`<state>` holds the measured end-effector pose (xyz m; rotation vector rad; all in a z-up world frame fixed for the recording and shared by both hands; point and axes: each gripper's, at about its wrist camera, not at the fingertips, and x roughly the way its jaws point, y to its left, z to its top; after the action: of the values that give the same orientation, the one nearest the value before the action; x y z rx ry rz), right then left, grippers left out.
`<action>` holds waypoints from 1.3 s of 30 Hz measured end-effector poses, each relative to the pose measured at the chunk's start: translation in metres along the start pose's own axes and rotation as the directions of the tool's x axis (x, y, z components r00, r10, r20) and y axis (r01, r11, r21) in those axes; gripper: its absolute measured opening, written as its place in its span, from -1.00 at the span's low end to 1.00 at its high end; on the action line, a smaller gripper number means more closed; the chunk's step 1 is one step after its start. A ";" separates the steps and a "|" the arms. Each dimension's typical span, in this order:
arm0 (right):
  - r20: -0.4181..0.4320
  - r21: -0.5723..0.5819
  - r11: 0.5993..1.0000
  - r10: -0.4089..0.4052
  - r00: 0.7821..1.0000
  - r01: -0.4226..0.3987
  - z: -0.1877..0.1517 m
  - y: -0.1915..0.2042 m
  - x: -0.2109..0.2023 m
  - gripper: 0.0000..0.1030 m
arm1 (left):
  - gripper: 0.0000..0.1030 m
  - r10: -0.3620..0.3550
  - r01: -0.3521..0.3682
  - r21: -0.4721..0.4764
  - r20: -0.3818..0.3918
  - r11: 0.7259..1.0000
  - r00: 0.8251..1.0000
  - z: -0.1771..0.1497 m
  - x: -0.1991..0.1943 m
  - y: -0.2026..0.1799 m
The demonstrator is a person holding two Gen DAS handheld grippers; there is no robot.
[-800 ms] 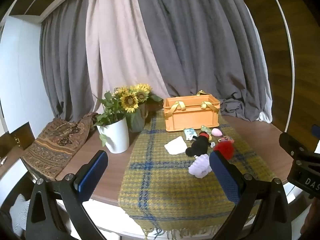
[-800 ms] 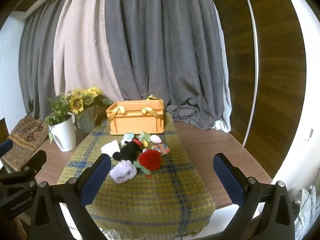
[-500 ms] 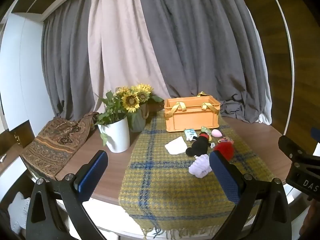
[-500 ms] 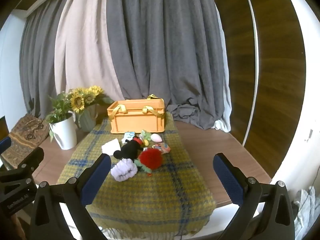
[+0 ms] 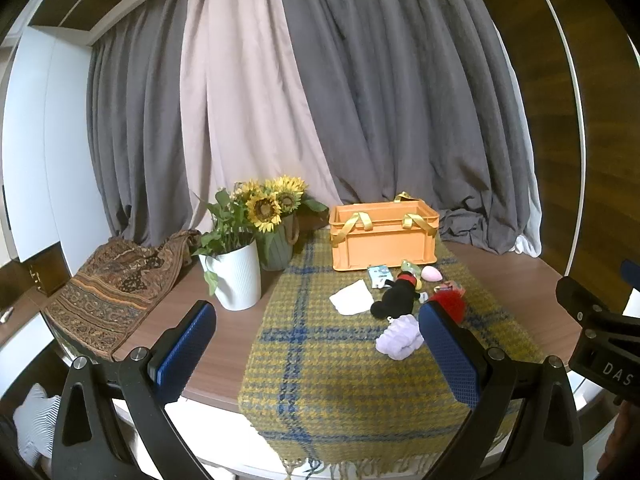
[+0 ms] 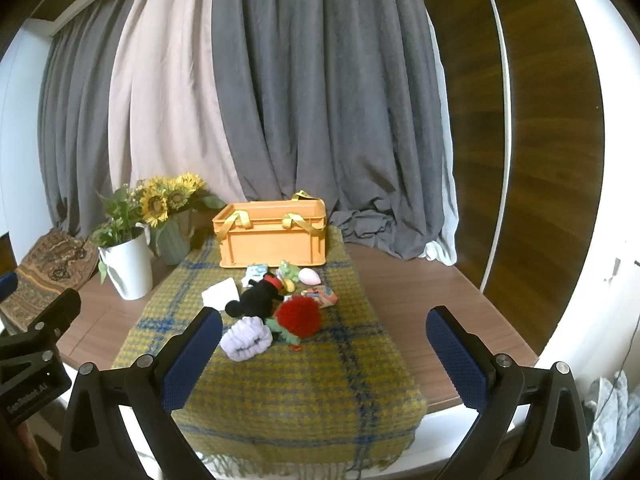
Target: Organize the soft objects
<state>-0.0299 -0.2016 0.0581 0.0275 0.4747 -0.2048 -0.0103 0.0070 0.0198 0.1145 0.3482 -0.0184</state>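
Observation:
An orange basket (image 5: 384, 236) (image 6: 272, 236) with yellow handles stands at the far end of a yellow-and-blue plaid cloth (image 5: 328, 364) (image 6: 304, 376). In front of it lie several soft things: a black mouse plush (image 5: 394, 298) (image 6: 256, 298), a red fluffy ball (image 5: 450, 304) (image 6: 298, 316), a lilac scrunchie (image 5: 400, 342) (image 6: 246, 338), a white cloth (image 5: 352, 300) (image 6: 219, 293), a pink egg-shaped sponge (image 5: 432, 273) (image 6: 309, 277) and a green frog toy (image 6: 289, 270). My left gripper (image 5: 316, 346) and right gripper (image 6: 324, 354) are both open and empty, held short of the table's near edge.
A white pot (image 5: 236, 276) (image 6: 128, 268) of greenery and a grey-green vase of sunflowers (image 5: 276, 224) (image 6: 170, 216) stand left of the cloth. A patterned brown fabric (image 5: 108, 280) drapes over the far left. Grey and beige curtains hang behind the round wooden table (image 6: 424, 304).
Both grippers have drifted slightly, so the table sits a little differently in view. Nothing on the table has moved, and both grippers stay open.

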 end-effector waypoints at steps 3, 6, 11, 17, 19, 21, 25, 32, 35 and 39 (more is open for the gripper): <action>0.001 -0.001 1.000 -0.002 1.000 0.002 0.000 0.000 -0.001 1.00 | 1.00 0.000 0.000 0.000 0.004 1.000 1.000 -0.004 -0.001 0.000; 0.002 0.000 1.000 -0.002 1.000 0.002 0.000 0.000 -0.001 1.00 | 1.00 -0.008 0.008 -0.001 0.000 1.000 1.000 0.001 -0.002 -0.001; 0.004 0.001 1.000 -0.005 1.000 0.005 0.002 -0.001 -0.003 1.00 | 1.00 -0.018 0.018 -0.001 -0.001 1.000 1.000 0.004 -0.001 -0.004; 0.008 0.005 1.000 -0.011 1.000 0.011 0.005 -0.006 -0.004 1.00 | 1.00 -0.028 0.028 0.002 -0.001 1.000 1.000 0.003 0.000 -0.008; 0.008 0.009 1.000 -0.012 1.000 0.012 0.006 -0.008 -0.003 1.00 | 1.00 -0.031 0.031 0.001 -0.001 1.000 1.000 0.001 0.001 -0.008; 0.008 0.014 1.000 -0.012 1.000 0.012 0.005 -0.007 -0.002 1.00 | 1.00 -0.034 0.034 0.002 0.000 0.999 0.999 0.001 0.002 -0.009; 0.006 0.015 1.000 -0.012 1.000 0.011 0.005 -0.007 -0.001 1.00 | 1.00 -0.038 0.038 0.003 0.001 0.999 0.999 -0.001 0.004 -0.009; 0.005 0.013 1.000 -0.010 1.000 0.010 0.003 -0.007 0.000 1.00 | 1.00 -0.045 0.045 0.003 0.002 0.999 0.999 -0.005 0.004 -0.009; 0.006 0.013 1.000 -0.011 1.000 0.011 0.003 -0.007 0.000 1.00 | 1.00 -0.045 0.045 0.003 0.003 0.999 0.999 -0.006 0.004 -0.009; 0.006 0.012 1.000 -0.010 1.000 0.010 0.003 -0.008 0.001 1.00 | 1.00 -0.045 0.045 0.003 0.003 0.999 0.999 -0.007 0.004 -0.009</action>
<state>-0.0291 -0.2096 0.0607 0.0362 0.4678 -0.2172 -0.0093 -0.0006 0.0111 0.1097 0.3476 -0.0632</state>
